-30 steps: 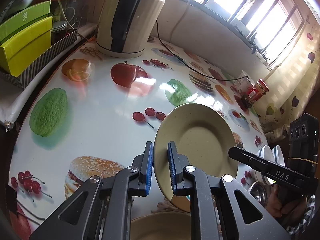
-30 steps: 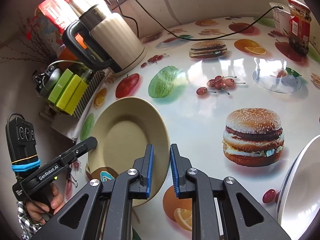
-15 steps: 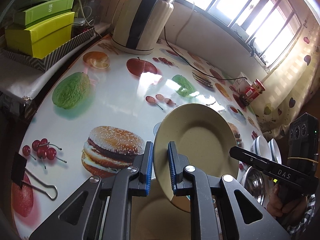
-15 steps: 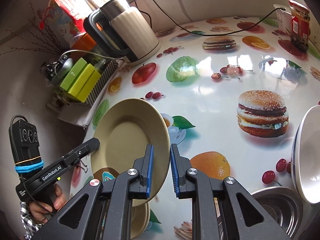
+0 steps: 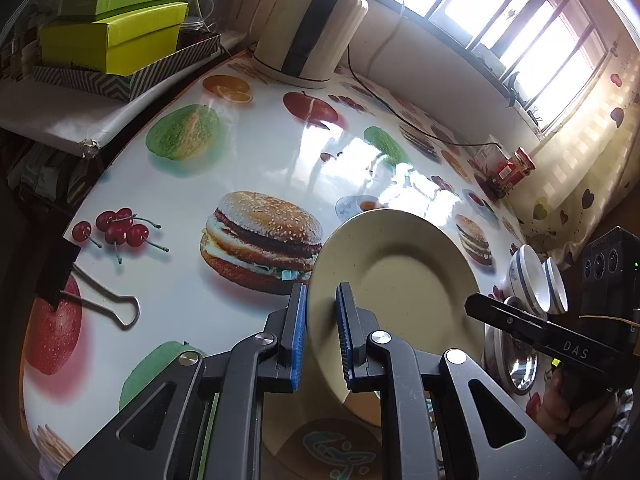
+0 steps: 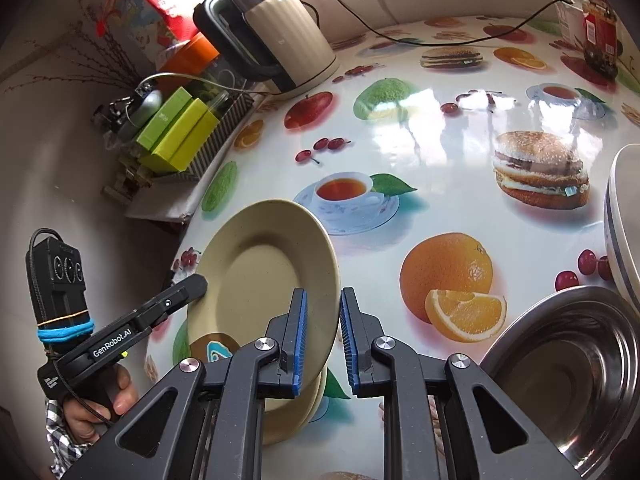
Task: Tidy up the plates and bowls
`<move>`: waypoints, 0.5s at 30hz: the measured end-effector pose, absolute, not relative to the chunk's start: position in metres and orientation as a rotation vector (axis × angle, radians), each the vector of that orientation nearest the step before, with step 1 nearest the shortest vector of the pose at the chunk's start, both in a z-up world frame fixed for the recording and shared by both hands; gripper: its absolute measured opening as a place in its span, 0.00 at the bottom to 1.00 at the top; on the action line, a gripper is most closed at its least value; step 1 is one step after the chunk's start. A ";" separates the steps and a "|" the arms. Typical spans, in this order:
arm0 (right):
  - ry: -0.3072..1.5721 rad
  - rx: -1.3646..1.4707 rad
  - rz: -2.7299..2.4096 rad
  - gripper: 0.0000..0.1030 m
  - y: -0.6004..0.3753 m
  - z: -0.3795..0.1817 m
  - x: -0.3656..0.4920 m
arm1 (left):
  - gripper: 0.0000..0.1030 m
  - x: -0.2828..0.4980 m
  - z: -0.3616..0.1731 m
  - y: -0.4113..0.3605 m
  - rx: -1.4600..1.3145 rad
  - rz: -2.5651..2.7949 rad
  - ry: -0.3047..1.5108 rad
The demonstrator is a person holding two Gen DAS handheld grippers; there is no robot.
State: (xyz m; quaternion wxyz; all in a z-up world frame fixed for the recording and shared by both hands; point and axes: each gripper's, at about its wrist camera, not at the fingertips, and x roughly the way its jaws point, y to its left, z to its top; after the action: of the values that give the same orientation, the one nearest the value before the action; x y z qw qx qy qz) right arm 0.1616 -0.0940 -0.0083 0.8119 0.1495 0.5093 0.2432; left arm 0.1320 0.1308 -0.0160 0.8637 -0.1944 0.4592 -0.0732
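Both tongs grip the same plate point(image 5: 400, 276): my left gripper point(image 5: 322, 336) has its blue pads closed on one edge of the rim, and my right gripper point(image 6: 323, 336) is closed on the opposite edge. I see the plate beige and speckled, held tilted above the table point(image 5: 248, 152), not touching it. Directly under it lies a stack of plates point(image 6: 296, 412) of the same colour, and the top one carries a brown and teal picture. From the left wrist view I see the right gripper come in from the right side, with a hand point(image 5: 576, 404) around its handle. From the right wrist view the left gripper reaches the far rim, and a hand point(image 6: 100, 404) with a checked sleeve holds it.

Near the stack, on my right, stands a steel bowl point(image 6: 568, 372), and just beside it are white bowls point(image 5: 538, 280) with blue rims. The tablecloth is printed with burgers and fruit. At the far edge stands a cream kettle point(image 6: 276, 36), with green boxes point(image 5: 116, 36) beside it. A binder clip point(image 5: 80, 280) lies on the near left part of the table. A red jar point(image 5: 516, 168) stands far right.
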 end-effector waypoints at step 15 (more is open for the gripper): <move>1.120 0.320 0.542 0.16 -0.082 -0.024 0.142 | 0.15 0.107 -0.023 0.138 -0.418 -0.126 0.979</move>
State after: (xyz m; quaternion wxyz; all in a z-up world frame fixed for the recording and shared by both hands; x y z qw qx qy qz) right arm 0.1415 -0.0817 -0.0237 0.8007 0.1491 0.5222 0.2528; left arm 0.1069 0.1376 -0.0230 0.8599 -0.1991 0.4662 -0.0599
